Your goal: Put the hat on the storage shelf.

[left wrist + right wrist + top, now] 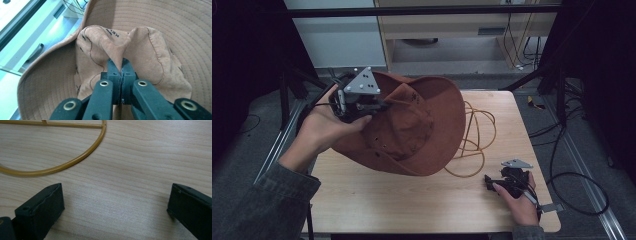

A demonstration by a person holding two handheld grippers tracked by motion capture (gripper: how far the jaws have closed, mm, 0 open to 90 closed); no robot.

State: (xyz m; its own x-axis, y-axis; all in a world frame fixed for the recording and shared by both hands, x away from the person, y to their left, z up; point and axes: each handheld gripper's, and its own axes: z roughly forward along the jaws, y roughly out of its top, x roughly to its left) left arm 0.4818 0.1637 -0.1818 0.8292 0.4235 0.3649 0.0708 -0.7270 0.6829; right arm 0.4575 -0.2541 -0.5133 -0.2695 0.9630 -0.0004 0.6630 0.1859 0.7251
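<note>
While the wooden table carries everything in the high view, the biggest thing I see on it is the brown wide-brimmed hat, tipped up on its brim at the left and middle of the table, with the low edge of the brim resting on the wood and the high edge raised toward the far side. I have the left tongs at the hat's upper left, held in my left hand, with the grey three-cornered plate on top. In the left gripper view those tongs are clamped tight on a pinched fold of the hat's crown, the cloth gathered into a ridge between the two pads, and the stitched brim spreads out behind it. A yellow-orange cord lies in loose loops on the table just to the right of the hat, partly tucked under the brim. The right tongs sit low near the table's near right corner in my right hand, well apart from the hat. In the right gripper view they stand wide apart with bare wood between them, and a curve of the cord lies just ahead of them.
</note>
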